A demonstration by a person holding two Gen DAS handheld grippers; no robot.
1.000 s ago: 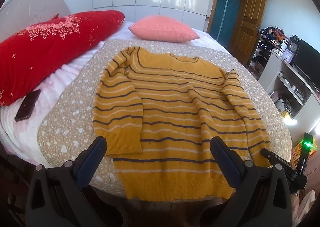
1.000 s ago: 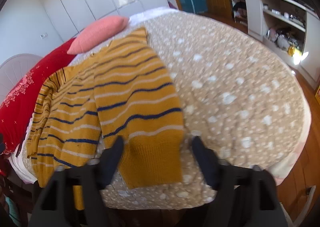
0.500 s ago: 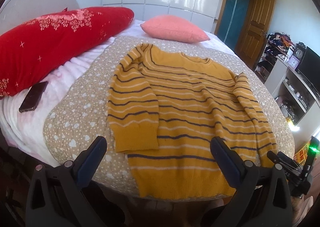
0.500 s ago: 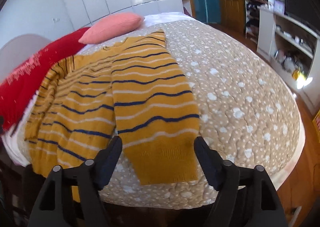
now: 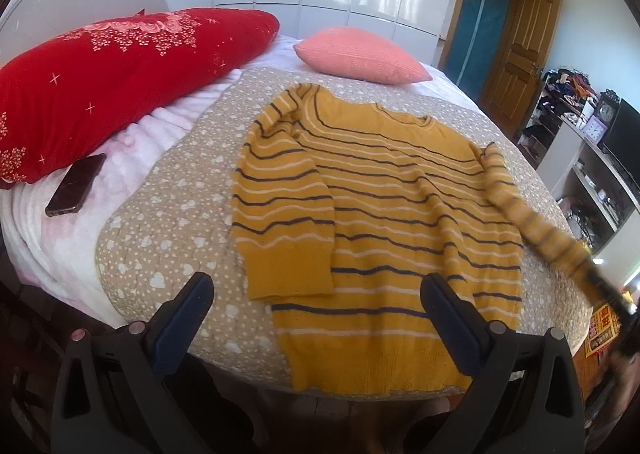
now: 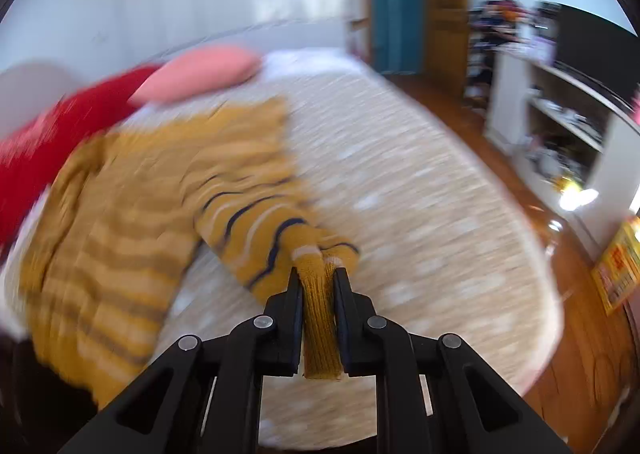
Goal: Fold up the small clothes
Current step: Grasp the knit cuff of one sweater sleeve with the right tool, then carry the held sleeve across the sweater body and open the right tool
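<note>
A mustard sweater with dark and white stripes (image 5: 400,214) lies flat on the bed, its left sleeve (image 5: 280,210) folded over the body. My left gripper (image 5: 316,294) is open and empty, hovering at the sweater's hem near the bed's front edge. My right gripper (image 6: 318,278) is shut on the cuff of the right sleeve (image 6: 276,230) and holds it lifted off the bed. In the left wrist view this sleeve (image 5: 532,222) stretches to the right, up to the right gripper (image 5: 592,278). The right wrist view is motion-blurred.
A beige spotted blanket (image 5: 168,214) covers the bed. A red pillow (image 5: 112,78) and a pink pillow (image 5: 360,58) lie at the head. A dark phone (image 5: 76,184) lies at the left. A white shelf unit (image 6: 560,126) stands to the right.
My right gripper has closed on the right sleeve's cuff and lifted it off the bed, pulling it outward. My left gripper stays open and has shifted slightly left.
</note>
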